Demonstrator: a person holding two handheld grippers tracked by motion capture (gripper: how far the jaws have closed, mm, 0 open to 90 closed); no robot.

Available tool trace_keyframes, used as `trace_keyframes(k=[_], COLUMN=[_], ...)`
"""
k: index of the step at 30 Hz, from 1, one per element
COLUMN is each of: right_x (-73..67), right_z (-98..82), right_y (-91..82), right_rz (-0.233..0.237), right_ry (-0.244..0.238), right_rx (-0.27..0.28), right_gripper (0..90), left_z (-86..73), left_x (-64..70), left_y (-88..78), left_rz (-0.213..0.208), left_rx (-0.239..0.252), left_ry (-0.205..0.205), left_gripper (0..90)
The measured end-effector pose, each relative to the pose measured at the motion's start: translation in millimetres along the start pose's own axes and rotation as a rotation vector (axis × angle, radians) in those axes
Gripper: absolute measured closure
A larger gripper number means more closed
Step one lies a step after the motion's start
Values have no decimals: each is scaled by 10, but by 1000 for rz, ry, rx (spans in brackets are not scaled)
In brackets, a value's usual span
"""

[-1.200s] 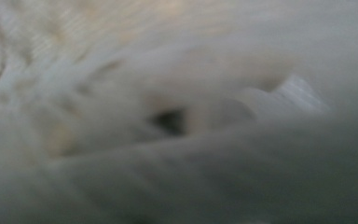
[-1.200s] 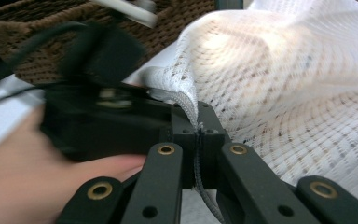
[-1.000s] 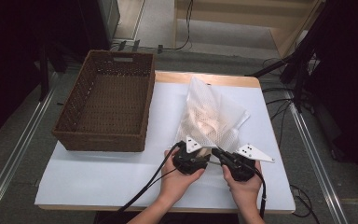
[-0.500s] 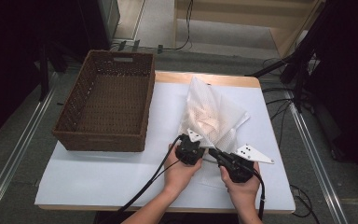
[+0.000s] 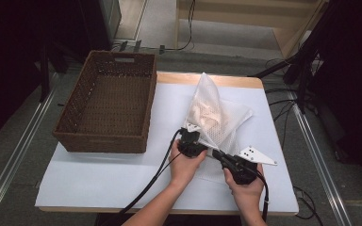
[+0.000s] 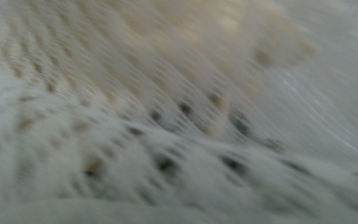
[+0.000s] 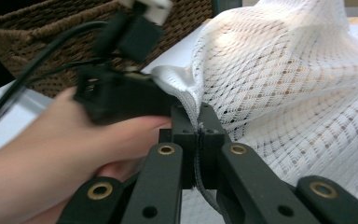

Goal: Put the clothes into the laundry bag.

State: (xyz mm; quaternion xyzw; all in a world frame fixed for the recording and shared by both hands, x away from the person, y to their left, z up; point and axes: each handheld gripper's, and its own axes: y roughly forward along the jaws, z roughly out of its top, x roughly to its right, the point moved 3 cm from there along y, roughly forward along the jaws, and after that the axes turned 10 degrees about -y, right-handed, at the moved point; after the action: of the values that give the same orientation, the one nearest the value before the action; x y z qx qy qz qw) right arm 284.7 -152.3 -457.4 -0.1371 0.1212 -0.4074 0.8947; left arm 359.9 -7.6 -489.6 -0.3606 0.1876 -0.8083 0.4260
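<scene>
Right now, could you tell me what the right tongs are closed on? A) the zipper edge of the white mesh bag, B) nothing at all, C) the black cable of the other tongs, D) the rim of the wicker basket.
A: in the right gripper view the right tongs are shut on the zipper edge of the white mesh bag, well clear of the wicker basket.

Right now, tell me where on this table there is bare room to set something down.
Free: the near-left corner of the white table, in front of the wicker basket, and the basket's own floor. A strip along the far-right edge, beyond the mesh bag, is bare too. Crowded: the near-right, where both hands and grippers work the bag.
</scene>
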Motion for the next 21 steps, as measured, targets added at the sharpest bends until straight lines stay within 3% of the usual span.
trace_keyframes(k=[2, 4, 7, 9, 10, 11, 12, 14, 15, 16, 17, 19, 21], right_x=[33, 71, 81, 82, 81, 67, 67, 49, 46, 53, 53, 76, 110], right_z=[-1, -1, 12, 14, 16, 16, 16, 13, 13, 15, 15, 17, 10], right_y=[-7, -18, -22, -20, -14, 3, 3, 12, 13, 2, 2, -12, -25], right_rz=[-7, -15, -20, -19, -20, -18, -18, -17, -16, -16, -16, -20, -23], right_ry=[16, 24, 25, 28, 30, 24, 24, 19, 15, 18, 18, 20, 27], right_rx=[4, 5, 8, 7, 7, 7, 7, 4, 2, 3, 3, 8, 10], right_gripper=[896, 896, 896, 896, 896, 896, 896, 896, 896, 896, 896, 896, 896], left_z=[-50, -101, -158, -170, -171, -173, -178, -203, -207, -205, -209, -227, -259], left_x=[32, 33, -35, -91, -97, -92, -77, -49, -35, -4, 25, 63, 72], left_y=[-126, -250, -327, -290, -267, -248, -222, -133, -117, -122, -130, -159, -148], left_rz=[7, -2, 37, 58, 51, 43, 48, 55, 52, 74, 82, 96, 126], left_rx=[30, 44, 65, 34, 23, 15, 6, -61, -56, -64, -64, -51, -46], left_ry=[61, 97, 132, 133, 127, 130, 134, 127, 133, 141, 143, 170, 200], left_gripper=[570, 535, 563, 599, 626, 710, 710, 730, 708, 610, 610, 466, 396])
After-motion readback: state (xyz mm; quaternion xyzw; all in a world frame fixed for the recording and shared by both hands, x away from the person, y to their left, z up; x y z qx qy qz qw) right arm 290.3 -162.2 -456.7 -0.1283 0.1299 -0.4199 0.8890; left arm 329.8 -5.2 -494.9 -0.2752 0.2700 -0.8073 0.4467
